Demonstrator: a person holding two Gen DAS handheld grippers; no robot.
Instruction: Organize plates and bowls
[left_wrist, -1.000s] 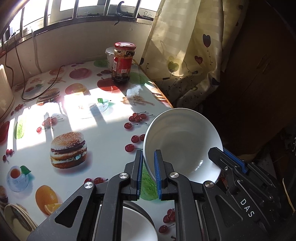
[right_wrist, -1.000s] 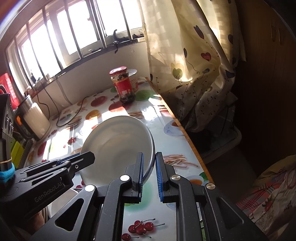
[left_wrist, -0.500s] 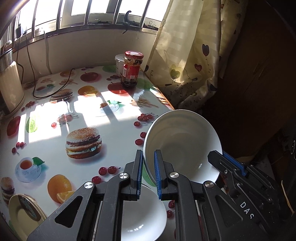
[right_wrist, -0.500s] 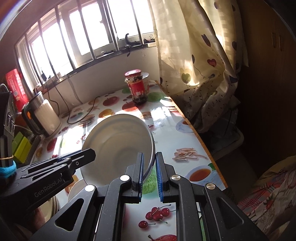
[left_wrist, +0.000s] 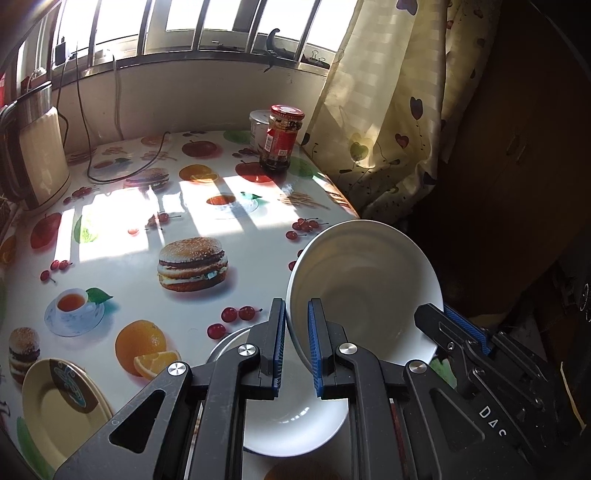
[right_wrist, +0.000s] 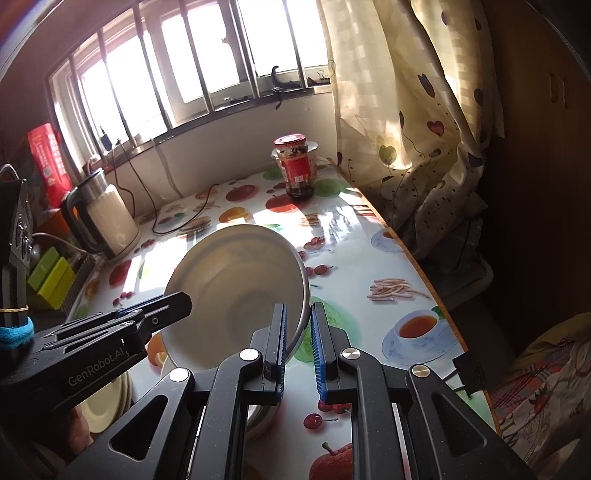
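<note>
White bowl (left_wrist: 364, 291) hangs tilted in the air above the near right part of the desk (left_wrist: 122, 236), its hollow turned toward the left-hand camera and its back toward the right-hand one. Both tools carry it: the left gripper (left_wrist: 296, 347) has its jaws clamped on the bowl's near-left rim, and the right gripper (right_wrist: 298, 345) has its jaws clamped on the opposite edge, a thin slice of rim showing between the blue pads (right_wrist: 317, 343). In the left view the right gripper reaches in from the lower right and meets the bowl's rim there.

Directly under the held bowl a second white bowl (left_wrist: 295, 413) sits on the desk, partly hidden by the left tool. To its left, near the desk's near edge, lies a yellowish plate (left_wrist: 55, 410). The desk wears a glossy cloth printed with burgers, cherries and oranges, with window light striped across it. At the far side stands a red-lidded jar (left_wrist: 281, 138), a white tub (left_wrist: 258, 127) just behind it. A kettle (left_wrist: 35, 162) stands far left, and a patterned curtain (left_wrist: 388, 103) hangs to the right.
</note>
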